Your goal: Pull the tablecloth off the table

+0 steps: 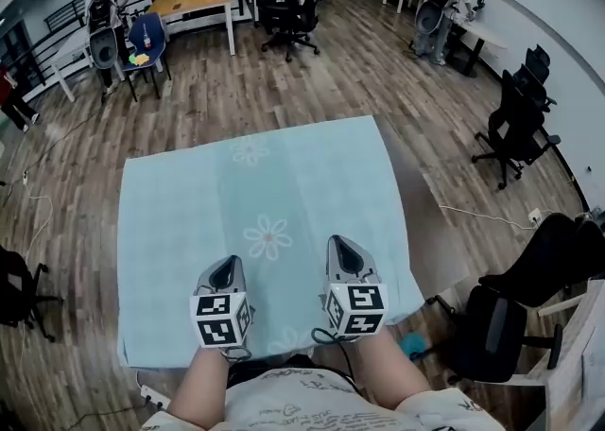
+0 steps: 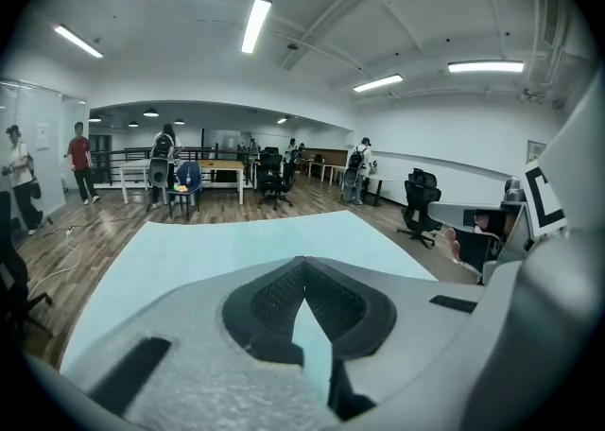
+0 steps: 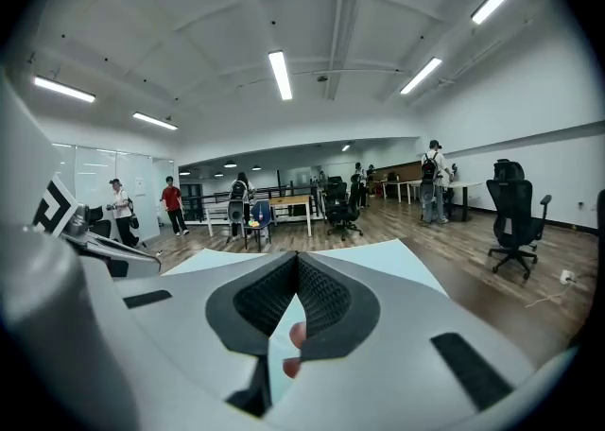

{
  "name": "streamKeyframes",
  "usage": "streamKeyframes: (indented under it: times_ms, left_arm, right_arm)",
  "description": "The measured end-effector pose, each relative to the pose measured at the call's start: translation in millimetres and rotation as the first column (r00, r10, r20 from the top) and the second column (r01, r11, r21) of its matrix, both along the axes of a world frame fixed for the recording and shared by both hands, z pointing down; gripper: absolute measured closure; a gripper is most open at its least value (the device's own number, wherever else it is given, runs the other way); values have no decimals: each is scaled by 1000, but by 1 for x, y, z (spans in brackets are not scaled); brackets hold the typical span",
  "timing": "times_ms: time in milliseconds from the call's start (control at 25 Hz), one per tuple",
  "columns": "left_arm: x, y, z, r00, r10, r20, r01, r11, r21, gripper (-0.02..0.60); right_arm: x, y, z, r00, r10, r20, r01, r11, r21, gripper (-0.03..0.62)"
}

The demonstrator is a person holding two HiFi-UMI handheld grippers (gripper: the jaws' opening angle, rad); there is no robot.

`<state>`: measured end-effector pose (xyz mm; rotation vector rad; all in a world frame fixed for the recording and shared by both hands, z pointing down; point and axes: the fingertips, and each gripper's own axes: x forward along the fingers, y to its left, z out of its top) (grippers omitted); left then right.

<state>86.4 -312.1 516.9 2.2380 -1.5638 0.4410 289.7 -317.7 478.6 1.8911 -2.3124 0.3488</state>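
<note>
I am holding my left gripper (image 1: 224, 273) (image 2: 302, 273) over the near edge of the tablecloth (image 1: 255, 193) (image 2: 217, 240), left of centre, and its jaws are sitting pressed together at the tips with nothing pinched between them. The pale blue tablecloth is lying flat and spreading across the table (image 1: 416, 221), with 1 white flower print (image 1: 267, 237) showing just beyond my 2 grippers. I am holding my right gripper (image 1: 343, 251) (image 3: 297, 273) beside the left one, near but apart, and its jaws are also sitting closed tip to tip on nothing. Through the slit below its tips a small reddish patch is showing that I cannot identify. Right of the cloth, a brown strip of tabletop is lying bare. Further right, black office chairs (image 1: 515, 127) are standing on the wood floor (image 1: 312, 89).
</note>
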Motion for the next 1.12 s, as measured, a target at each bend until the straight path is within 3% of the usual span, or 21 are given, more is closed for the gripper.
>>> streamKeyframes:
  times_ms: [400,760,840,880,920,1120]
  left_arm:
    - [-59,-27,75,991,-134,27,136,977,-165,569]
    - [-110,-77,126,978,-190,92,206,949,-237,566]
    - [-121,-87,141,973,-202,108,224,941,-256,531]
    - [-127,-92,150,972,-204,117,228,936,-269,467]
    - [-133,-97,159,971,-203,127,232,931,-281,426]
    - [-163,-116,196,962,-204,181,255,911,-325,350]
  right_arm:
    - [0,-51,73,999,-43,-18,39,987,-153,582]
    - [16,-103,126,997,-50,-51,36,967,-251,572]
    - [23,-114,146,997,-54,-47,38,951,-306,488]
    - [29,-119,157,998,-49,-46,31,943,-332,463]
    - [36,-124,166,998,-38,-47,19,934,-356,460]
    - [71,-145,210,996,3,-85,-42,889,-455,400]
